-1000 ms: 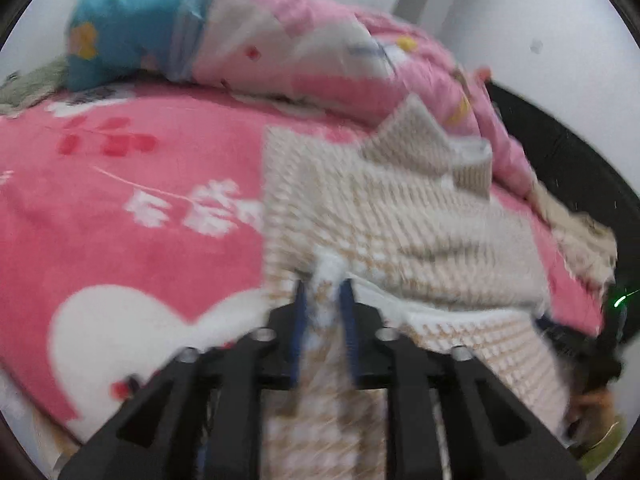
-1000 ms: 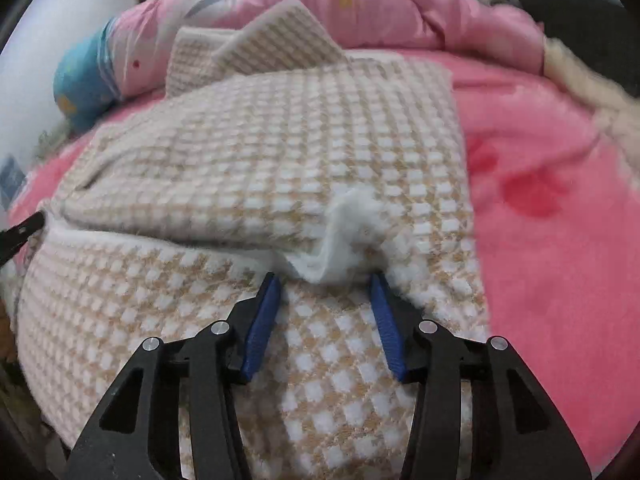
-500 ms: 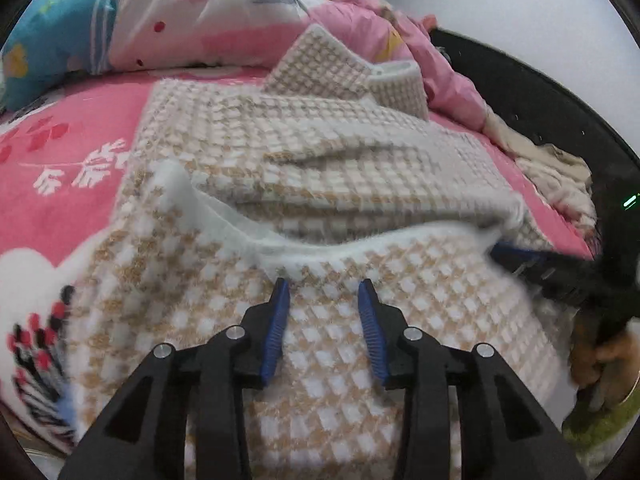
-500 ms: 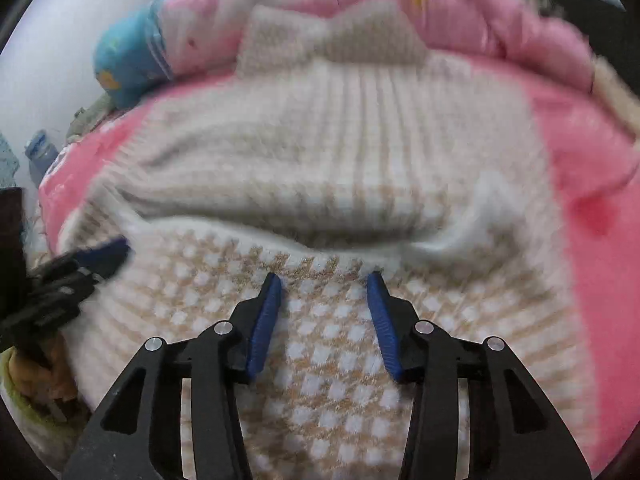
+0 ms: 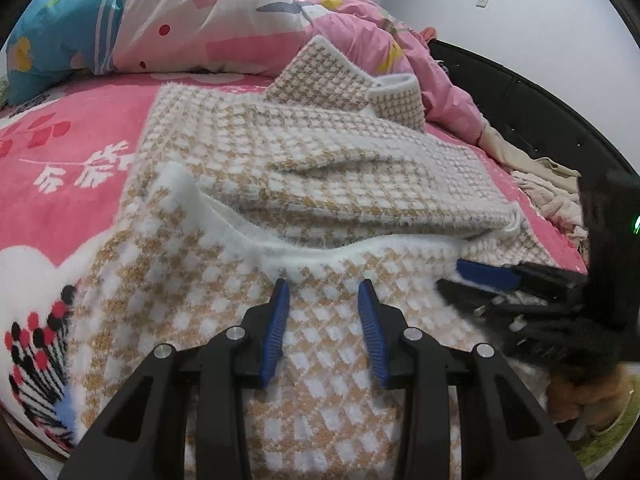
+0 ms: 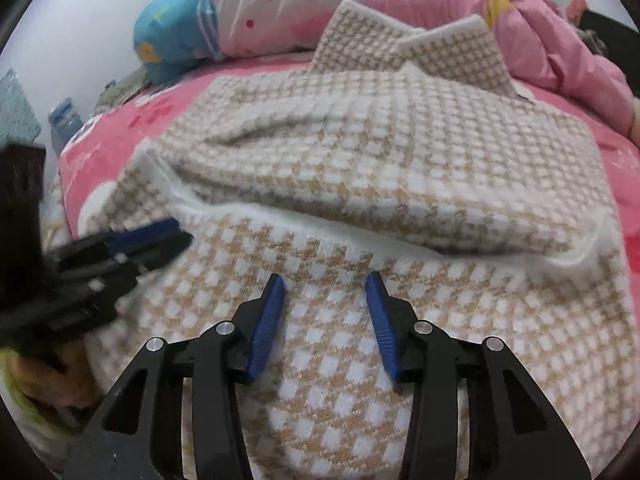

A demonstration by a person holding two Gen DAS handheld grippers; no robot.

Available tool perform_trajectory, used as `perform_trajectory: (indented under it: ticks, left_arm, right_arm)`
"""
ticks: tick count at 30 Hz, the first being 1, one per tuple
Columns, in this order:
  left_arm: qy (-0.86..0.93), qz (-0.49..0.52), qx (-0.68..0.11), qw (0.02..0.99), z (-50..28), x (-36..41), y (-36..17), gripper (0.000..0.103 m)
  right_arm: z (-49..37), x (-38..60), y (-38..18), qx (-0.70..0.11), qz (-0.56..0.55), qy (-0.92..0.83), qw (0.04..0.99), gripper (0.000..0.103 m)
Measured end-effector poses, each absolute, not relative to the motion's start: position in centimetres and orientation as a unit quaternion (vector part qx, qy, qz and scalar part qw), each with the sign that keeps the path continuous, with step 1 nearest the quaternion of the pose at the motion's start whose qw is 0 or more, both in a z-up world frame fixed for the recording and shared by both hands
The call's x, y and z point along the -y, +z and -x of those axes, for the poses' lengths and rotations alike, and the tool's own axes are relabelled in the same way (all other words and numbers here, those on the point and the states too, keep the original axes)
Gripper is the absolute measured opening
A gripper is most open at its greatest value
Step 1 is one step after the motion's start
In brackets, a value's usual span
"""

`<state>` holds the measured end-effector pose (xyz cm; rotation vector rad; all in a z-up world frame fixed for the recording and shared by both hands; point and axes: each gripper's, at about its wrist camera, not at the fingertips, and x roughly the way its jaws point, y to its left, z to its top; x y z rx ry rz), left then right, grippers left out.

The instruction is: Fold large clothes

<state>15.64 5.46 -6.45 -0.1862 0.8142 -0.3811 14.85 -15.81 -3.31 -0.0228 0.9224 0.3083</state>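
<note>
Since a second ago, let go of the white hem: left hand-held gripper (image 5: 323, 289) then pinched on it, now parted and empty, blue pads standing moderately apart just above the checked knit. Right hand-held gripper (image 6: 325, 285) likewise off the tuft of hem it had at its tips, jaws moderately apart with nothing between them, swung toward the middle of the garment. Both low over the near part of the sweater (image 5: 320, 184), pointing down and forward at it.

Beige-and-white checked sweater (image 6: 360, 152) spread on the pink bed cover (image 5: 72, 160), folded across: upper part doubled over toward the near edge, its fold line sitting on top of the lower part. White fuzzy hem (image 5: 248, 236) running as a wavy band across the width just ahead of both sets of fingertips, bunched into a raised lump at its left end in the left wrist view and into a small peak at its right end (image 6: 576, 258) in the right wrist view. Two checked flaps, collar or cuffs, cannot tell which, poking up at the far end (image 6: 404, 40) against the pink quilt (image 5: 224, 20) heaped at the head of the bed. Blue cushion (image 5: 52, 36) at the quilt's left end. Pale crumpled clothes (image 5: 544, 192) by the dark bed frame (image 5: 520, 92) on the right. Each gripper seen blurred at the edge of the other's view, a hand under it.
</note>
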Motion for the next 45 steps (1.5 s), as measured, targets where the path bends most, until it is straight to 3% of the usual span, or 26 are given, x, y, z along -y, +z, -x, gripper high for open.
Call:
perform_trajectory:
  ticks: [5,10,18,21,24,30,35,39,42,45]
  left_arm:
    - [-0.189,0.099,-0.395,0.893,-15.7,-5.8,-6.5,0.035]
    - [-0.19,0.102,-0.403,0.889,-16.1,-5.9,-6.6,0.035]
    - [-0.235,0.095,-0.364,0.896,-12.5,-5.7,-2.8,0.035]
    - [-0.279,0.082,-0.359,0.887,-10.9,-4.1,-2.9,0.035]
    - [-0.245,0.026,-0.409,0.879,-11.9,-1.8,-6.2,0.035]
    - [-0.231,0.065,-0.392,0.888,-11.5,-4.2,-4.8,0.037]
    - [-0.213,0.083,-0.415,0.881,-12.3,-6.1,-6.5,0.036]
    - [-0.203,0.071,-0.411,0.886,-12.2,-5.6,-6.0,0.037]
    - [-0.206,0.068,-0.411,0.885,-12.1,-5.8,-6.3,0.037]
    - [-0.206,0.072,-0.413,0.884,-12.0,-6.1,-6.3,0.037]
  right_arm:
    - [-11.1,14.7,-0.3,-0.395,0.036,0.179,0.9,0.041]
    - [-12.4,14.0,-5.2,-0.417,0.06,0.17,0.891,0.041]
    - [-9.0,17.0,-0.3,-0.386,0.038,0.119,0.914,0.04]
    - [-10.8,19.4,-3.4,-0.42,0.048,0.045,0.905,0.043]
    - [-12.3,20.7,-5.7,-0.423,0.006,0.061,0.904,0.047]
    - [-11.5,22.5,-1.9,-0.408,-0.014,0.036,0.912,0.045]
    - [-13.9,26.3,-6.6,-0.437,-0.045,-0.01,0.898,0.047]
    - [-13.5,24.5,-4.2,-0.433,-0.027,-0.022,0.901,0.046]
    - [-10.6,21.4,-1.7,-0.388,0.003,0.037,0.921,0.047]
    - [-9.4,18.3,-2.9,-0.393,0.058,0.074,0.915,0.053]
